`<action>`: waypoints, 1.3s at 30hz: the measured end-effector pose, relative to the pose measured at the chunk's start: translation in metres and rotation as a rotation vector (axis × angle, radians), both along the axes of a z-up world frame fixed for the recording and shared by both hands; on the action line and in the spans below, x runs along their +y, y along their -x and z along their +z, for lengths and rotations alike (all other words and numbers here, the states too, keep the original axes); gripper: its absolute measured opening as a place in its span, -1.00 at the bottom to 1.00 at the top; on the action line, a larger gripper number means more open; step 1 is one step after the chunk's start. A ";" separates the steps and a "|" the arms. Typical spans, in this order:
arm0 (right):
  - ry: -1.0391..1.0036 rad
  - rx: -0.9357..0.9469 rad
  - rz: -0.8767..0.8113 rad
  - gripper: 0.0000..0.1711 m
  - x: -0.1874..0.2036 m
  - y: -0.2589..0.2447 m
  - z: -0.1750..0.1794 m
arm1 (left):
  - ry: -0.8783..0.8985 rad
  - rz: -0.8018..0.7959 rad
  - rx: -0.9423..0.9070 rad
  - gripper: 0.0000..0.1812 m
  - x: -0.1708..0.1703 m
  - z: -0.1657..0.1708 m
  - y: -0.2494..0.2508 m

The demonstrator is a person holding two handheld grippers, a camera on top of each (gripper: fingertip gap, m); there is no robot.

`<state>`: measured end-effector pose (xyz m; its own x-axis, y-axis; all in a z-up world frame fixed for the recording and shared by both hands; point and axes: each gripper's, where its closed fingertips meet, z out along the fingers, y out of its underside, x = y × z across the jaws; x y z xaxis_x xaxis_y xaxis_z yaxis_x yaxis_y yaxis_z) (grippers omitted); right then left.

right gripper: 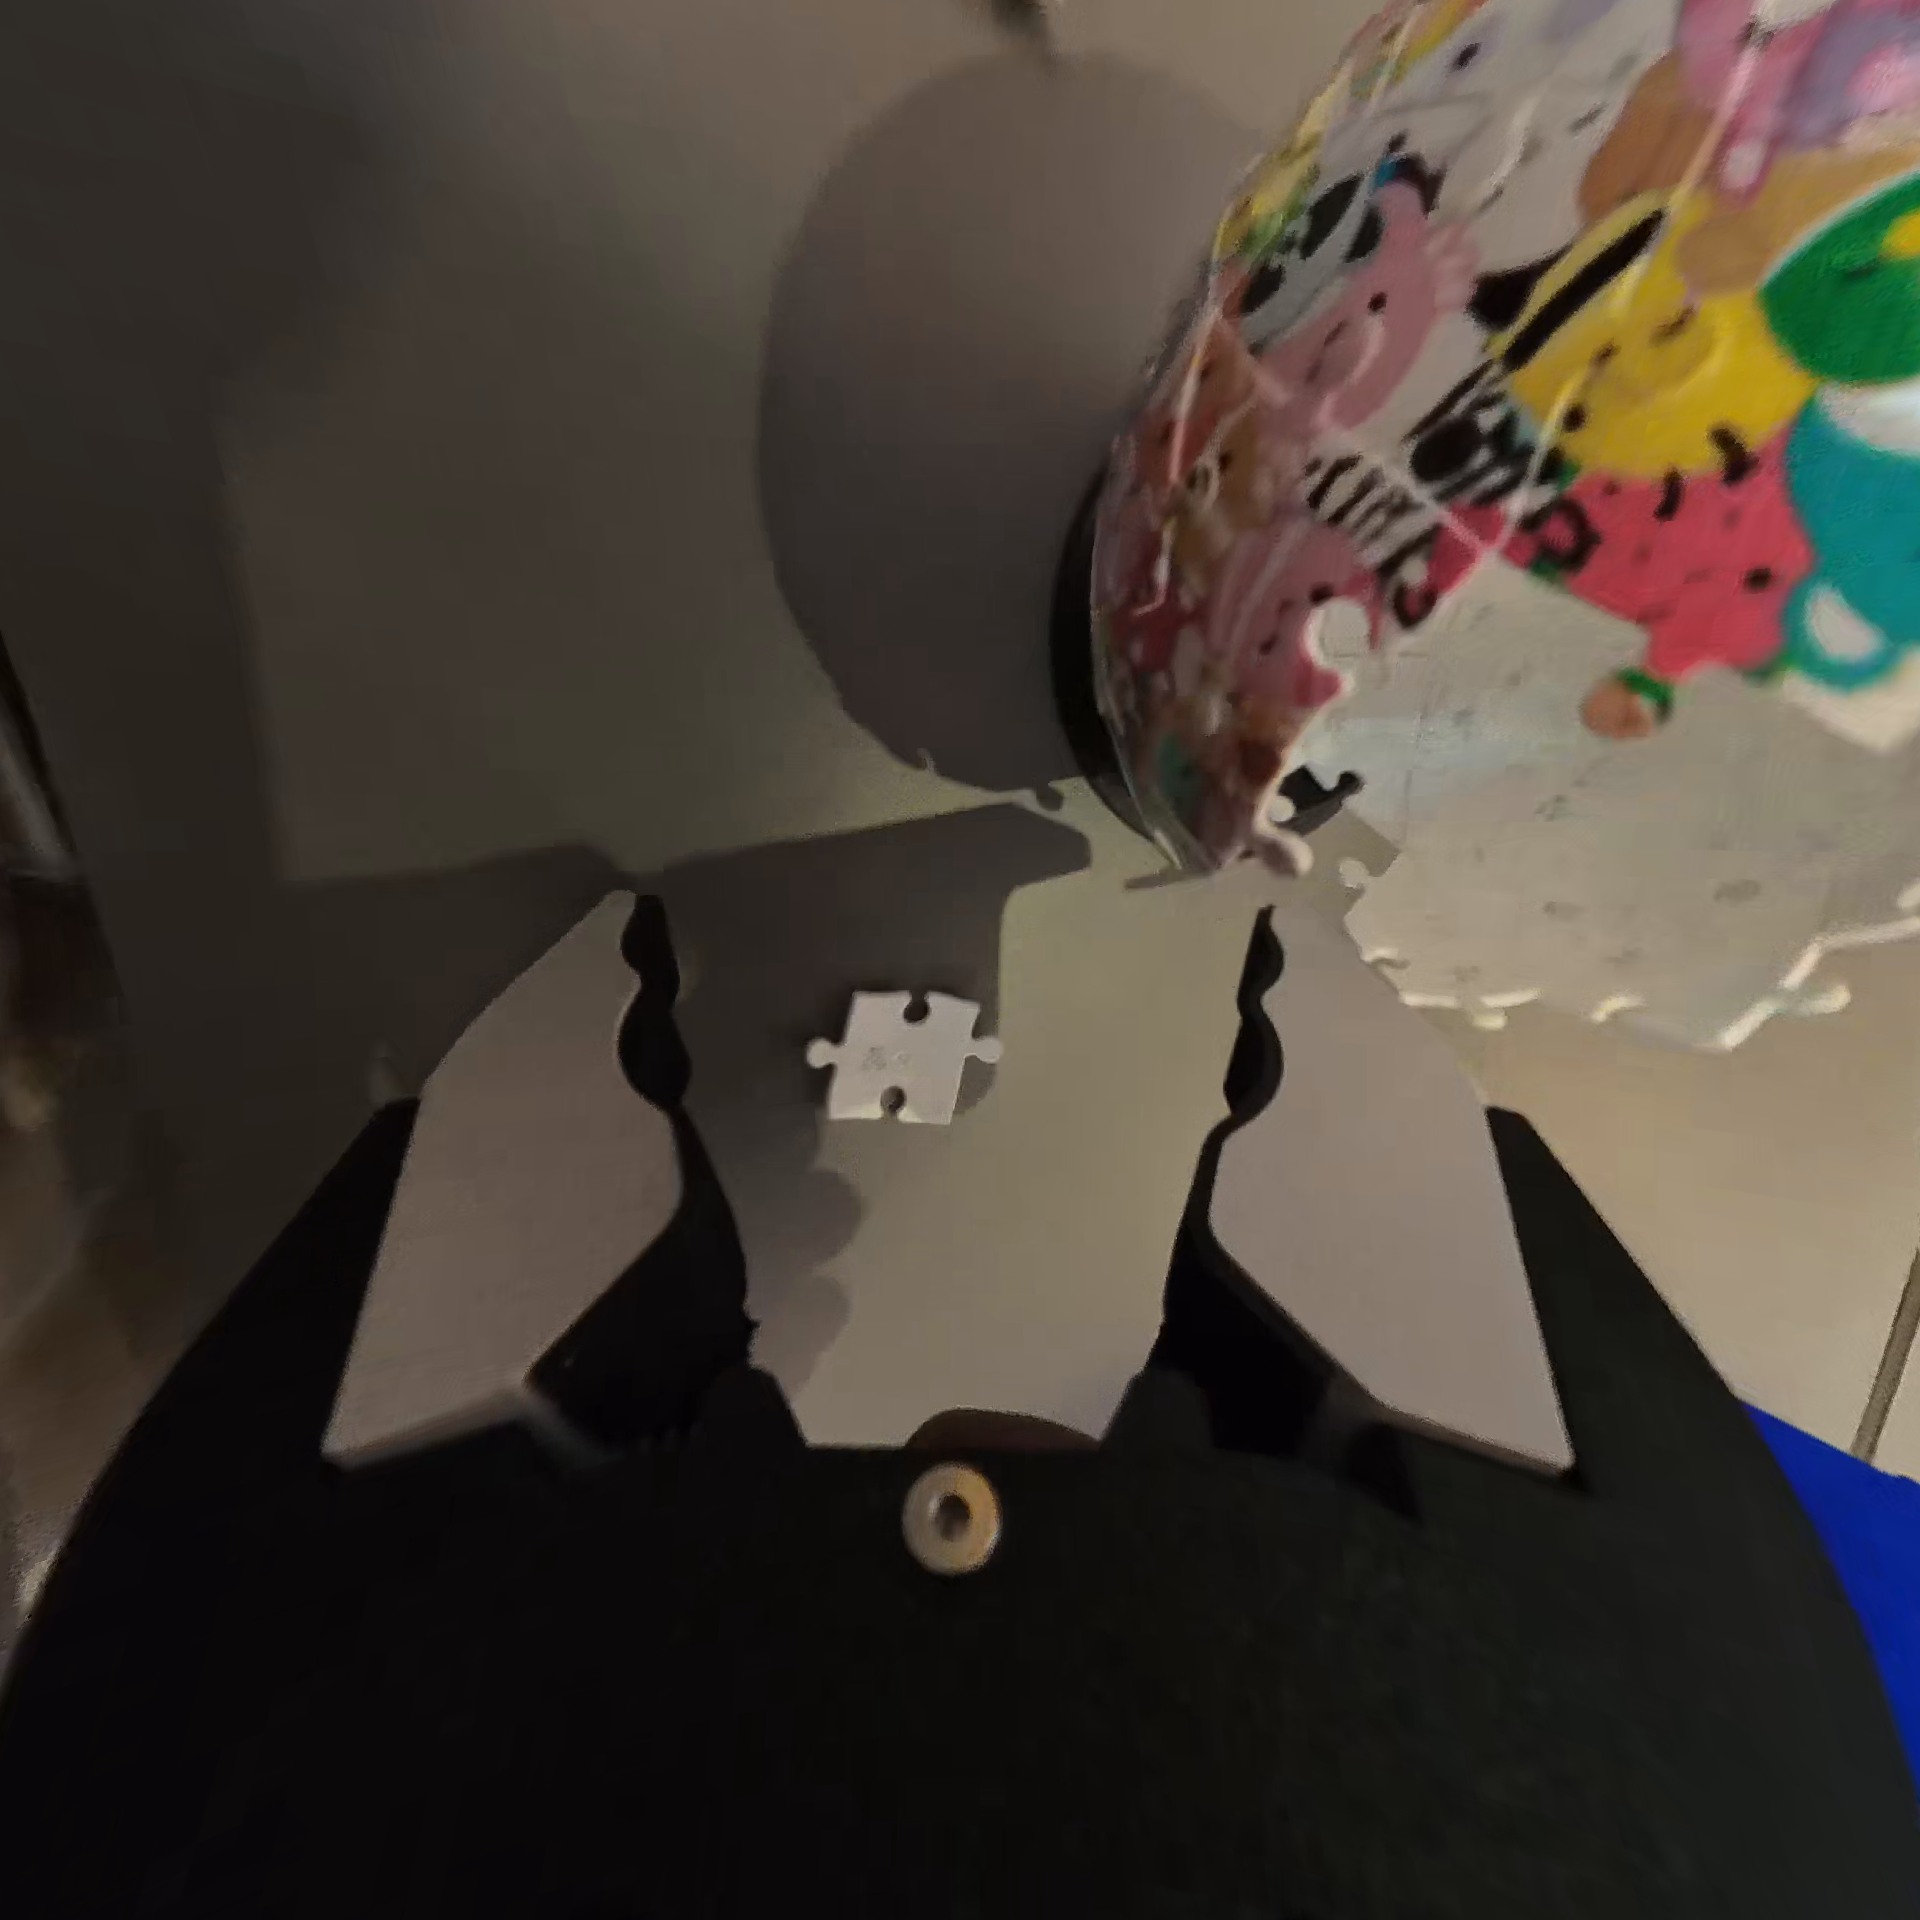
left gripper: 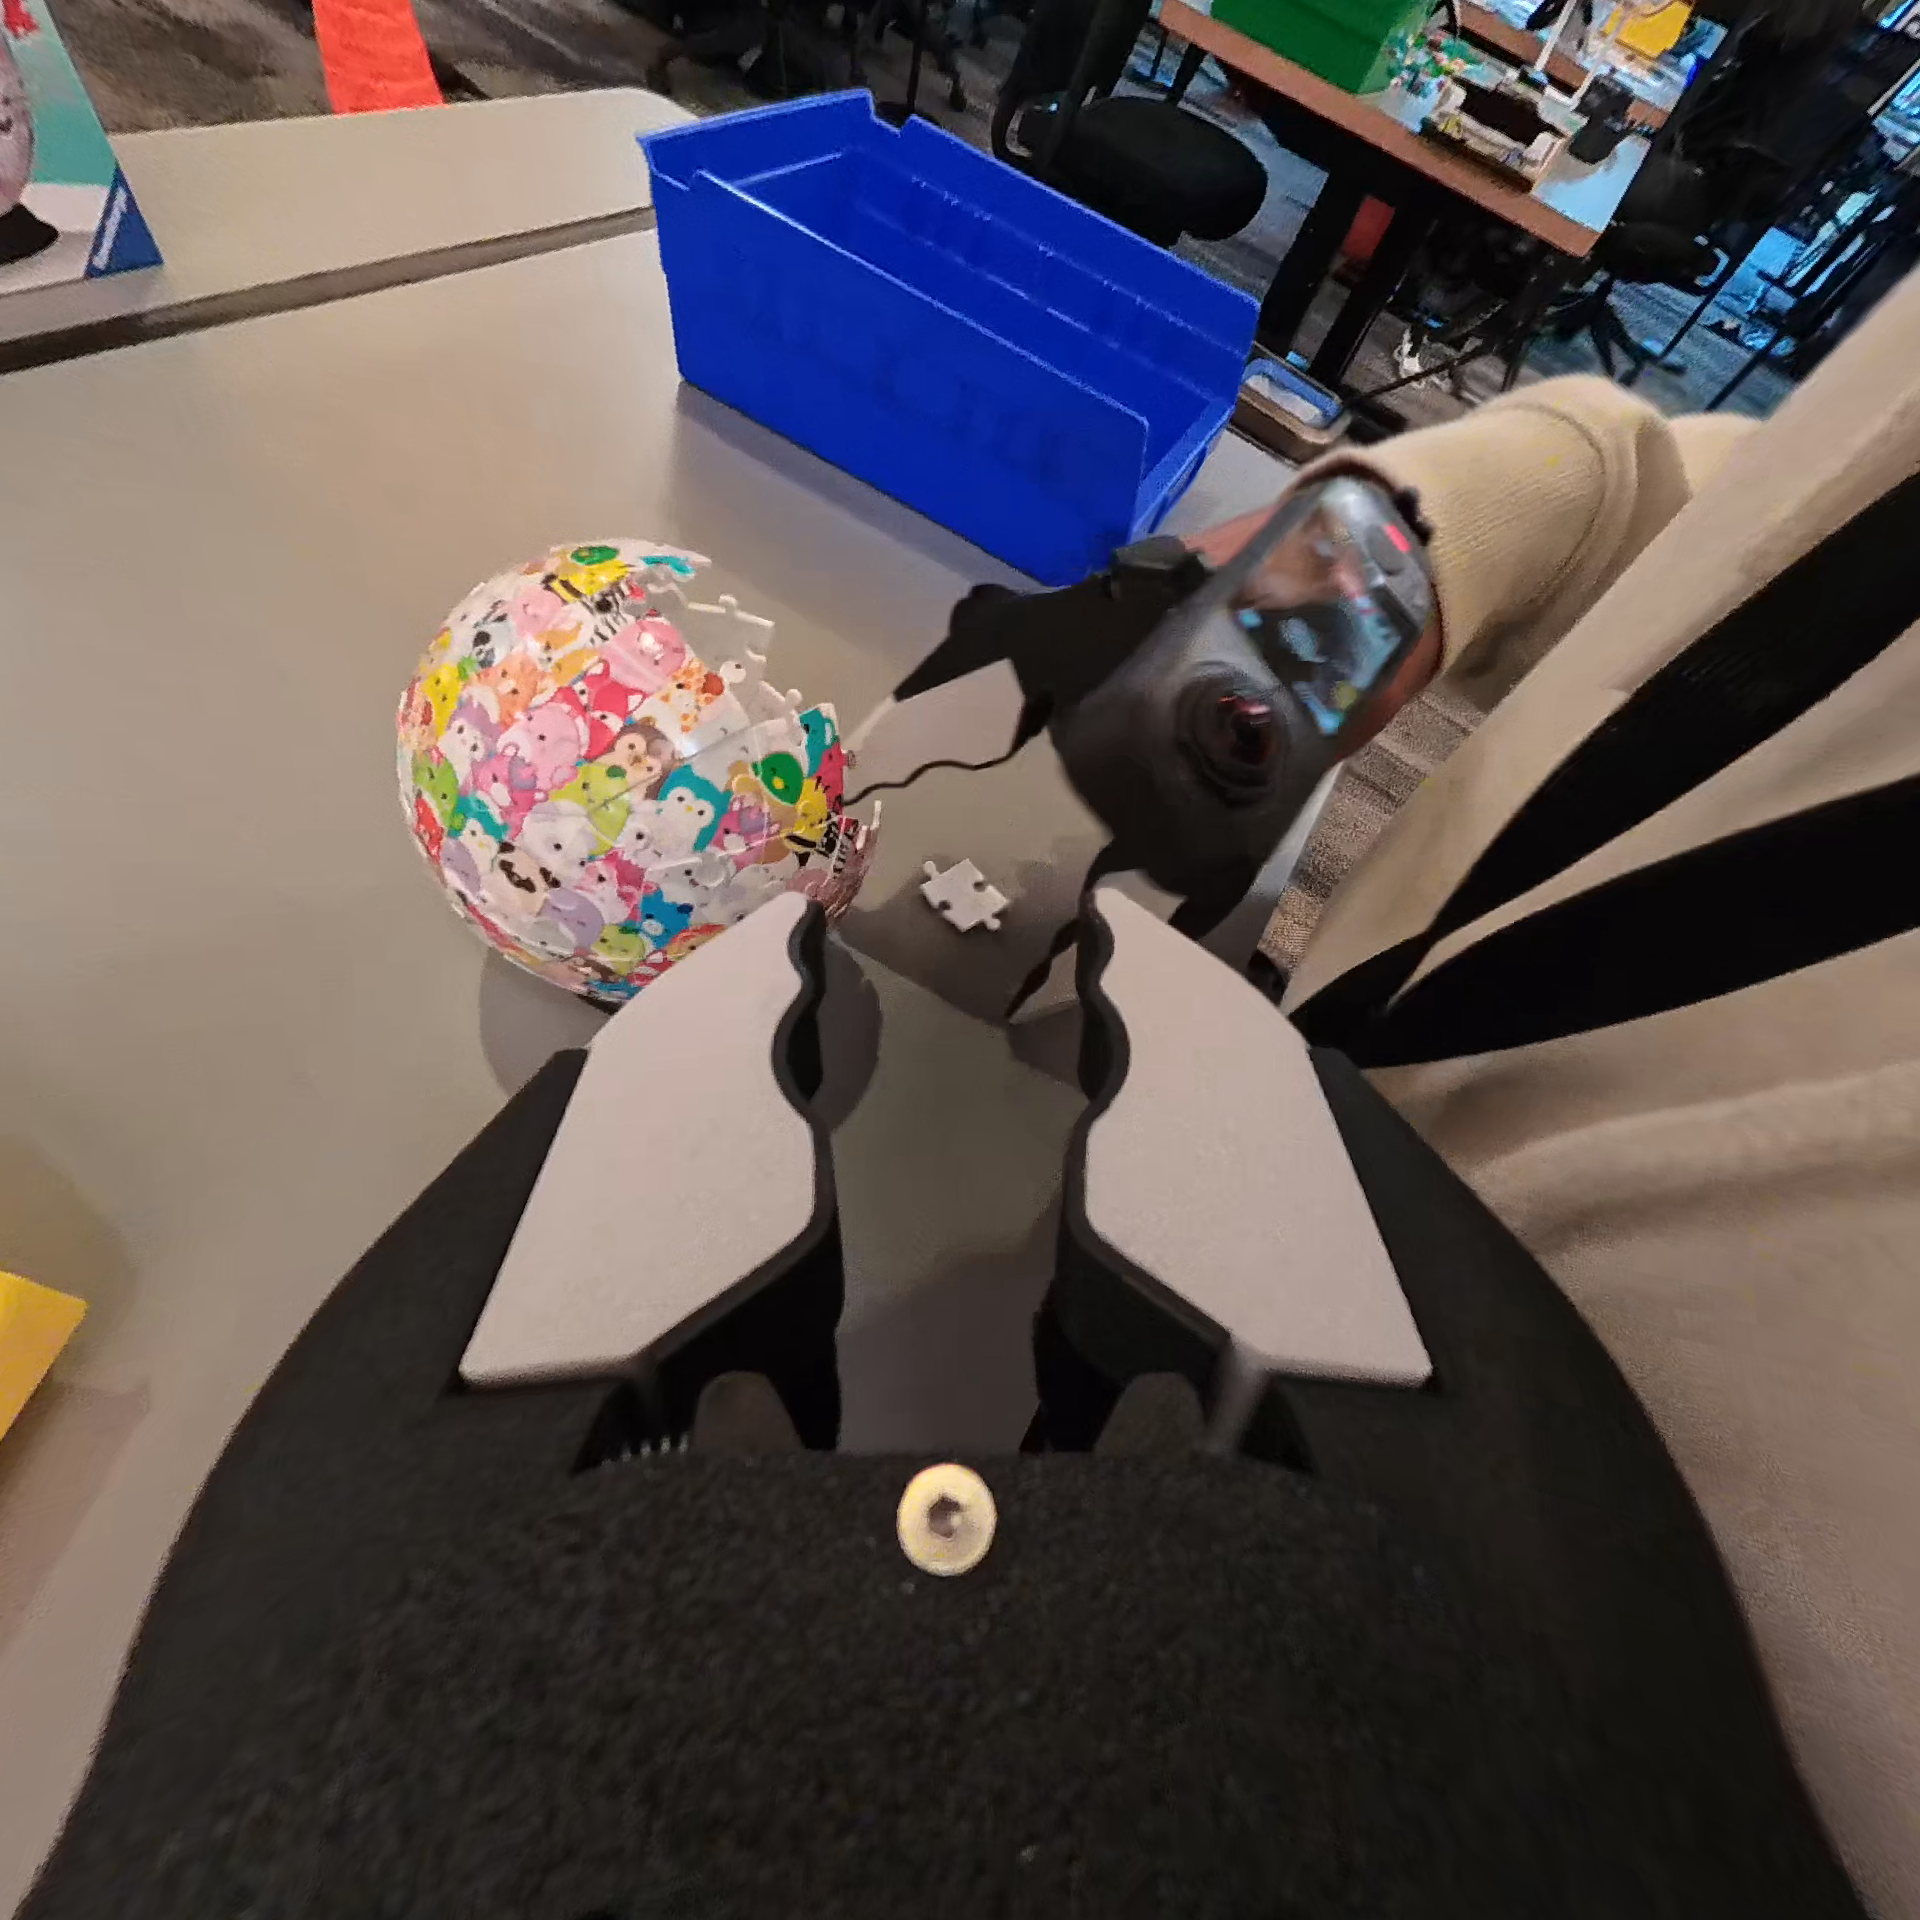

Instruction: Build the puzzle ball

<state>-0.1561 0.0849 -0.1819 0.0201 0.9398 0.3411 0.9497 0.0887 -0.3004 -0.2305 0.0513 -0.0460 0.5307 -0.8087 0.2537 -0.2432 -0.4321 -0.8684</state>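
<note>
The part-built puzzle ball (left gripper: 623, 769), covered in colourful cartoon animals, rests on the grey table (left gripper: 312, 582) with its open jagged side facing right. A loose puzzle piece (left gripper: 964, 894) lies white side up on the table just right of the ball. My left gripper (left gripper: 951, 914) is open and empty, with its tips just short of the ball and the piece. My right gripper (right gripper: 951, 920) is open and hangs over the table, with the piece (right gripper: 904, 1058) between its fingers but not touched. The ball (right gripper: 1507, 468) fills the upper right of the right wrist view and shows its white inside.
A blue bin (left gripper: 935, 312) stands behind the ball. A puzzle box (left gripper: 62, 156) is at the far left on a second table. A yellow object (left gripper: 31, 1340) lies at the left edge. A person's beige sleeve (left gripper: 1507, 520) holds the right gripper.
</note>
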 end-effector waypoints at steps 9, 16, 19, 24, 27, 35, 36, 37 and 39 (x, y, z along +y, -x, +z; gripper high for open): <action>0.031 0.550 -0.063 -0.31 0.022 -0.025 0.011 | 0.074 0.179 0.119 -0.37 0.032 -0.059 0.014; -0.080 0.544 0.084 -0.70 0.026 -0.020 0.019 | 0.075 0.222 0.253 -0.20 0.048 -0.094 0.010; -0.064 0.499 0.126 -0.65 0.023 -0.005 0.016 | 0.075 0.221 0.239 -0.15 0.054 -0.092 0.009; -0.098 0.499 0.187 -0.66 0.020 0.010 0.018 | 0.079 0.191 0.214 -0.14 0.062 -0.089 0.009; -0.080 0.500 0.192 -0.64 0.013 0.016 0.018 | 0.088 0.172 0.204 -0.13 0.066 -0.089 0.010; -0.074 0.520 0.183 -0.47 -0.003 0.036 0.019 | 0.090 0.147 0.205 -0.15 0.071 -0.085 0.025; -0.081 0.520 0.187 -0.46 -0.005 0.039 0.019 | 0.095 0.150 0.197 -0.15 0.072 -0.084 0.028; -0.086 0.517 0.193 -0.44 -0.006 0.042 0.019 | 0.098 0.153 0.193 -0.16 0.073 -0.083 0.030; -0.100 0.512 0.192 -0.42 -0.007 0.048 0.019 | 0.100 0.164 0.185 -0.17 0.076 -0.082 0.034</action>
